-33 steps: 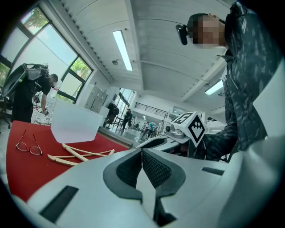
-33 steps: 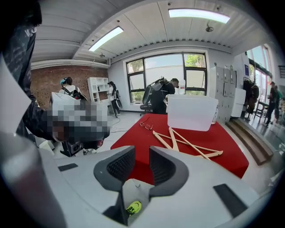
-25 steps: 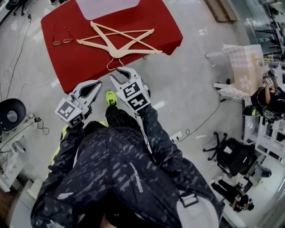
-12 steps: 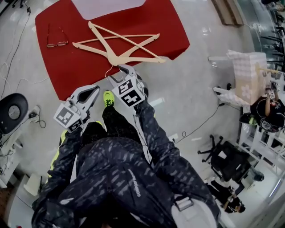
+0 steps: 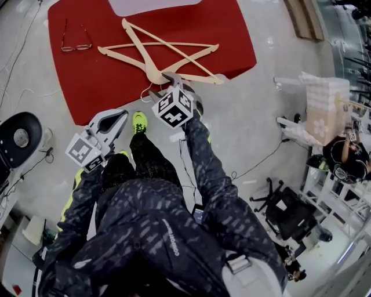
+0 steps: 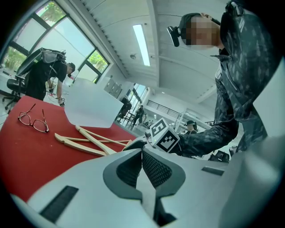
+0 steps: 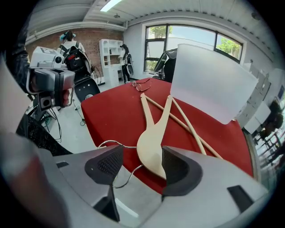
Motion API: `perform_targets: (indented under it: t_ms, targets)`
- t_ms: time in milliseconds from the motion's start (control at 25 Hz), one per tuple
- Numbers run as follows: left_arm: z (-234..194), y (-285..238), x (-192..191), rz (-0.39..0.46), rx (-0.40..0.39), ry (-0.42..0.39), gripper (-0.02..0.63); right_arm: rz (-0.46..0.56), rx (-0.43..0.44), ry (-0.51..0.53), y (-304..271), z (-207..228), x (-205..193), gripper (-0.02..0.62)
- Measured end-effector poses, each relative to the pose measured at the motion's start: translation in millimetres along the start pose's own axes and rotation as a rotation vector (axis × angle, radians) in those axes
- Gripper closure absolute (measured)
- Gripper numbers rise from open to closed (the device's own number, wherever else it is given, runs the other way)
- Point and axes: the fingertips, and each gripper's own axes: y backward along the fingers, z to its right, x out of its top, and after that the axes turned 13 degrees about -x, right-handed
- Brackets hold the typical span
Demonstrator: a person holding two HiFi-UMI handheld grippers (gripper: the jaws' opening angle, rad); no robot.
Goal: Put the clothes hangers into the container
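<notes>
- Two wooden clothes hangers (image 5: 162, 55) are being left crossed, one over the other, on the red-covered bench (image 5: 98, 87). Their necks lie toward the near edge, where they are easiest to reach.
- The right hand-held gripper (image 5: 165, 86) is being held tilted down over that near end. Its jaws have just been opening and are being kept wide apart, apparently to take in the broad neck.
- The pale neck and a wire hook (image 7: 113, 144) are being framed between the pads, but nothing is being pinched yet.
- The left hand-held gripper (image 5: 116, 118) is being kept off to the side, just short of the bench edge. Its jaws are being held together on nothing, probably in reserve.
- The white, translucent container (image 5: 151, 4) is being left at the far edge of the bench, beyond the hangers, so a carry across the red cover is likely being prepared.
- A pair of eyeglasses (image 5: 75, 46) is being left beside the hangers, apart from them.
</notes>
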Motion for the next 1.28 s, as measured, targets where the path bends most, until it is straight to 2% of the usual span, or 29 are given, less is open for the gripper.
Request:
perform_targets:
  t_ms: [120, 520, 720, 960, 1040, 1120, 1280]
  targets:
    - [-2.3, 4.9, -4.8, -0.001, 0.006, 0.012, 0.595, -0.021, 0.040, 0.073, -5.7, 0.5, -2.9, 0.336]
    - [-10.3, 6.2, -10.3, -0.005, 0.021, 0.030, 0.595, -0.080, 0.074, 0.240, -28.9, 7.9, -7.2, 0.302]
    - [-8.3, 6.1, -14.2, -0.009, 0.019, 0.040, 0.595, -0.083, 0.142, 0.230, -31.6, 6.7, -8.7, 0.298]
    - [-14.0, 5.2, -11.3, -0.007, 0.020, 0.043, 0.595, -0.098, 0.202, 0.272, -36.6, 4.6, -7.1, 0.299]
    - [-17.6, 6.1, -10.1, -0.007, 0.022, 0.043, 0.595, -0.099, 0.211, 0.275, -37.1, 4.5, -5.9, 0.310]
    - [-19.1, 7.1, -8.3, -0.004, 0.027, 0.042, 0.595, -0.088, 0.210, 0.275, -35.7, 4.0, -4.9, 0.348]
    - [-17.0, 9.8, -6.6, -0.001, 0.036, 0.038, 0.594, -0.072, 0.181, 0.271, -31.5, 2.4, -6.9, 0.357]
